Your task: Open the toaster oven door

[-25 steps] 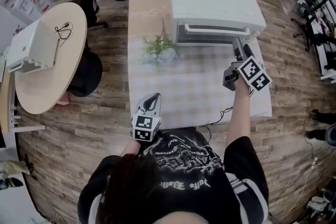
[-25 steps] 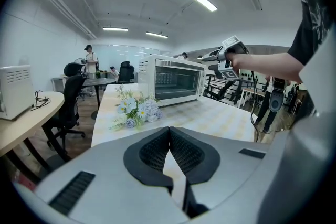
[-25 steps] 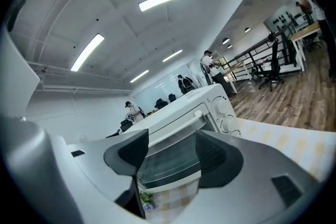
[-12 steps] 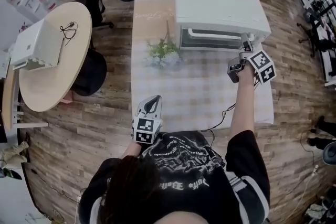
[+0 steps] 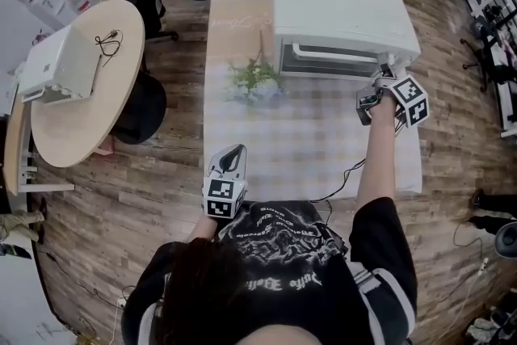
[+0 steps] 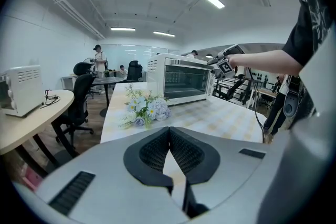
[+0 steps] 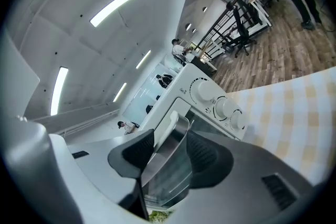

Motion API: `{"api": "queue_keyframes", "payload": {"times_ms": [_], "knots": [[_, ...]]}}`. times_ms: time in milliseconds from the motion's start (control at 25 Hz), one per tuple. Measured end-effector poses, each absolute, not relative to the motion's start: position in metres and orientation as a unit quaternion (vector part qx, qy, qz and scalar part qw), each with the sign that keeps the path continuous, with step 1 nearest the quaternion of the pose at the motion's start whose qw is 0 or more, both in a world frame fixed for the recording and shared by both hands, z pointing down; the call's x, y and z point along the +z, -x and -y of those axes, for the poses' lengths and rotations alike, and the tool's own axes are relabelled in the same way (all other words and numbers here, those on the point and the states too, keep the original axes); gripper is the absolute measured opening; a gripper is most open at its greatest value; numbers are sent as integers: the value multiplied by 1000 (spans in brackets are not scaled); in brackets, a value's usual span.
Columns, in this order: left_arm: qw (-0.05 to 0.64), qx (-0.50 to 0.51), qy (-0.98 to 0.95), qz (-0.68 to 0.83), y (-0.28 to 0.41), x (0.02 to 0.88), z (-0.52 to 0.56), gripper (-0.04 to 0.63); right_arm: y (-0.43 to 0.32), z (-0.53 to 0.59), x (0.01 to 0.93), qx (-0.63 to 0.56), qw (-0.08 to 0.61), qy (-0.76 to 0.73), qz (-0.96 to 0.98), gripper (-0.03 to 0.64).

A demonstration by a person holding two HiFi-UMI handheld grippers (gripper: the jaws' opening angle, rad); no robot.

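The white toaster oven (image 5: 339,12) stands at the far end of the checked table (image 5: 307,141), and its glass door looks closed. My right gripper (image 5: 380,78) is at the right end of the door's white handle (image 5: 331,52). In the right gripper view the handle (image 7: 169,123) and its metal bracket run between the pads (image 7: 137,148). The jaws have just been closing and now press it from both sides. My left gripper (image 5: 233,153) hangs over the table's near edge, shut and empty, with its pads (image 6: 157,149) meeting. From there the oven (image 6: 181,78) shows far ahead.
A bunch of pale flowers (image 5: 254,81) lies on the table left of the oven front. Three control knobs (image 7: 220,107) sit right of the door. A black cable (image 5: 347,174) trails over the table's near right edge. A round table (image 5: 81,117) with a white appliance (image 5: 52,69) stands at left.
The right gripper has moved up to the right end of the oven handle, rolled, and drawn its jaws in around it. The left gripper has stayed put.
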State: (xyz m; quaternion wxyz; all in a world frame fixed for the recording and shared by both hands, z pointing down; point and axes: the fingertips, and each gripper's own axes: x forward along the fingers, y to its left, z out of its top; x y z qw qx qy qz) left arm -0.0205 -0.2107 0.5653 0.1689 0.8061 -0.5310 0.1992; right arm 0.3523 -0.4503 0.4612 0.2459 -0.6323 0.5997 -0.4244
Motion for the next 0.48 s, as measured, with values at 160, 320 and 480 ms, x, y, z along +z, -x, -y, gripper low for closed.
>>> {"api": "queue_keyframes", "payload": {"times_ms": [160, 320, 480], "knots": [[174, 202, -805, 529, 18, 569, 210, 18, -351, 450, 462, -425, 237, 632, -604, 202], [173, 203, -805, 530, 18, 572, 210, 18, -351, 447, 463, -422, 231, 633, -606, 202], [186, 199, -800, 535, 21, 576, 211, 18, -352, 442, 465, -429, 232, 632, -602, 199]]}}
